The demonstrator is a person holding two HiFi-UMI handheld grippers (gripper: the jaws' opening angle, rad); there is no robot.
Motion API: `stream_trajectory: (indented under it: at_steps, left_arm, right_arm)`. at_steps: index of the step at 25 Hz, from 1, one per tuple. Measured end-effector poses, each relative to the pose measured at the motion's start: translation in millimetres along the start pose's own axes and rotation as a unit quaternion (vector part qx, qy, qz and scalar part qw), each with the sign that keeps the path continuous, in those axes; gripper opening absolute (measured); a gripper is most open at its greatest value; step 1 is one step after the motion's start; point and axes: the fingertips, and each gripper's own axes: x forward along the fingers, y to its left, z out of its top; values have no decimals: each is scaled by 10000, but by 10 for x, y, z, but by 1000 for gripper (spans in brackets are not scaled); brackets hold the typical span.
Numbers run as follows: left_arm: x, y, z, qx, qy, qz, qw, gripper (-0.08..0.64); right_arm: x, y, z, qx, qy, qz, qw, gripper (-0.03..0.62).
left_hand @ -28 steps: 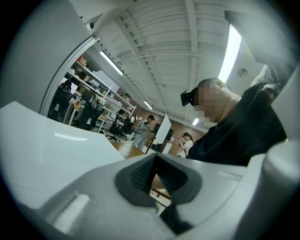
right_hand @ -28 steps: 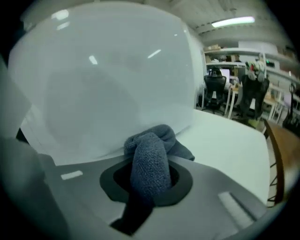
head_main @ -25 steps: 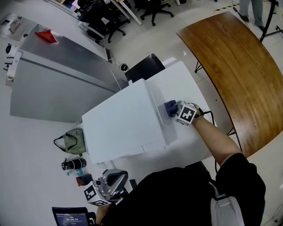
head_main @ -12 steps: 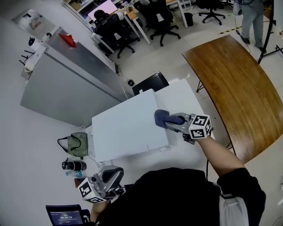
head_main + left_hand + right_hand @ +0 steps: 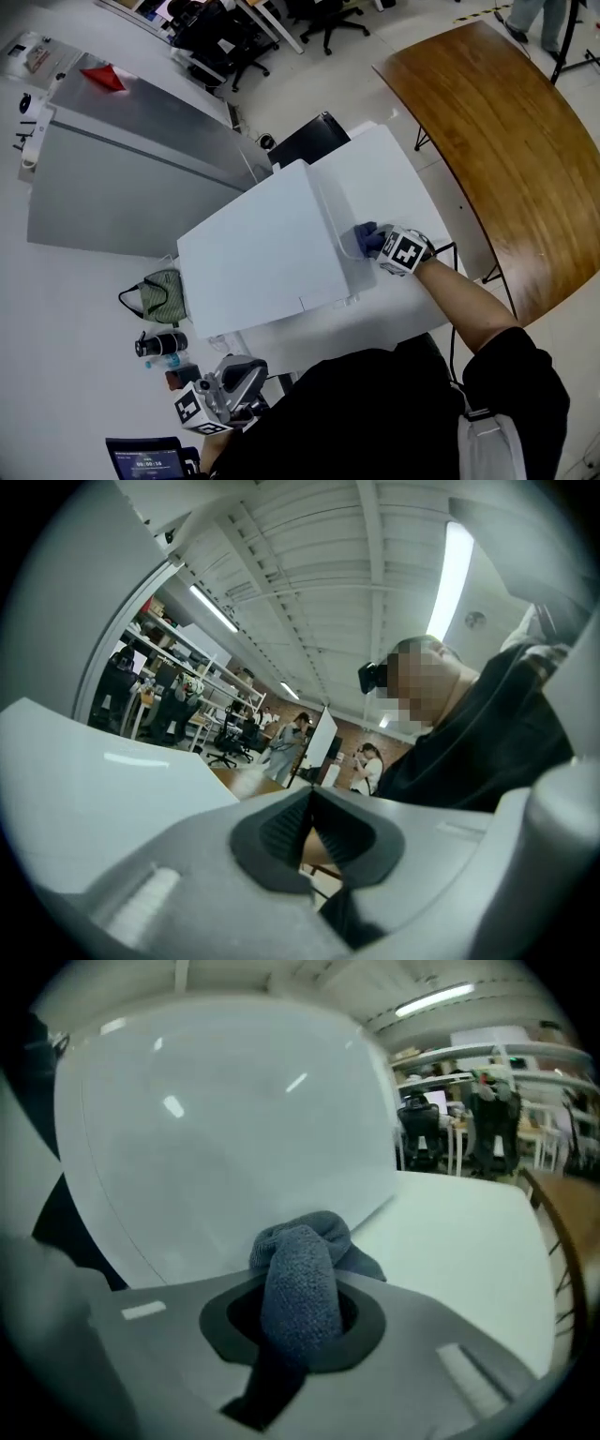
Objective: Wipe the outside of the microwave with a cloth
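The white microwave (image 5: 258, 253) stands on a white table (image 5: 394, 169); its right side wall fills the right gripper view as a pale panel (image 5: 225, 1138). My right gripper (image 5: 373, 246) is shut on a grey-blue cloth (image 5: 366, 237) and presses it against that side wall, low and near the front corner. In the right gripper view the bunched cloth (image 5: 300, 1288) pokes out between the jaws. My left gripper (image 5: 220, 398) is held low at the bottom left, away from the microwave. Its jaws meet with nothing between them (image 5: 309, 832).
A curved wooden table (image 5: 497, 141) lies to the right. A grey cabinet (image 5: 122, 178) stands at the left. A green bag (image 5: 159, 295), a bottle (image 5: 159, 345) and a tablet (image 5: 145, 459) sit at the lower left. Office chairs (image 5: 225, 37) are beyond.
The right gripper with the cloth came down off the microwave's top right edge to its right side wall. The head view swung back. The left gripper has barely moved.
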Motion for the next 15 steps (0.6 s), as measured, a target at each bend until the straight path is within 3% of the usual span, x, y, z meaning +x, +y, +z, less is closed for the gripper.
stream_trajectory:
  at_steps: [2, 4, 6, 7, 10, 12, 15]
  left_arm:
    - [73, 23, -68, -80, 73, -88, 9999, 3]
    - [139, 12, -63, -79, 77, -201, 9997, 3]
    - [180, -16, 20, -4, 14, -304, 9995, 3]
    - [191, -32, 78, 59, -23, -349, 9994, 3]
    - [214, -93, 271, 320, -136, -496, 9982, 3]
    - [240, -153, 397, 493, -223, -608, 9967, 3]
    - [274, -255, 524, 673, -284, -741, 9946, 3]
  right_arm:
    - [27, 23, -39, -77, 269, -3, 9996, 48]
    - [-106, 44, 19, 142, 73, 83, 9998, 49]
    - [-461, 102, 268, 497, -715, 196, 9960, 49]
    - [-721, 163, 488, 661, -1322, 293, 9886, 49]
    - [-1447, 491, 1222, 620, -2974, 668, 9504, 49]
    - [-1556, 757, 1458, 236, -3275, 905, 9402, 51]
    - [-1411, 869, 1386, 231, -3211, 1088, 9405, 49]
